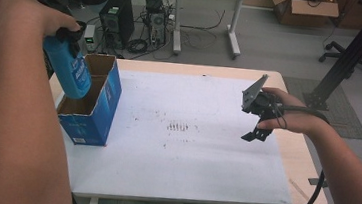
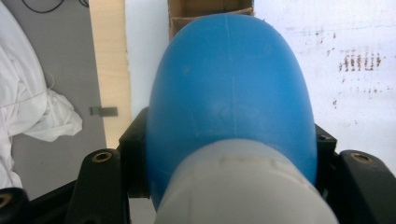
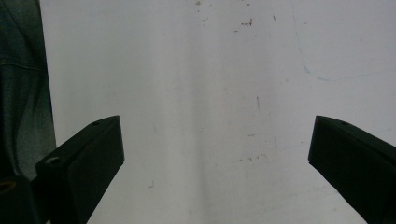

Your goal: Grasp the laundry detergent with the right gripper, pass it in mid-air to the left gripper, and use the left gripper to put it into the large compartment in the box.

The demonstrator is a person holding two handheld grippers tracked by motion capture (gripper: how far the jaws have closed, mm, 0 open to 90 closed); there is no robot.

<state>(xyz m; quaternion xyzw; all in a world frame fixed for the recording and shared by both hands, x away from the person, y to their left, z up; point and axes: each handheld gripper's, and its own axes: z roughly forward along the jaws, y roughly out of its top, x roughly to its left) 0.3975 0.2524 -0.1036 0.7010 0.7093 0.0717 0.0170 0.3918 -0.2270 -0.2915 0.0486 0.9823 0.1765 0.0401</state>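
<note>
blue bottle [image 1: 71, 69] | tilted, base down | over open blue box [image 1: 91, 104]

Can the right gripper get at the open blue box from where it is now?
Probably yes: the right gripper hangs open over the white mat, with bare surface between it and the blue box. But the left gripper holds a blue bottle over the box opening.

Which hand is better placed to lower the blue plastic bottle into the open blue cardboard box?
Left. The left gripper is already shut on the blue plastic bottle, held right above the open blue cardboard box. The right gripper hangs open and empty over the white board, far from the box.
</note>
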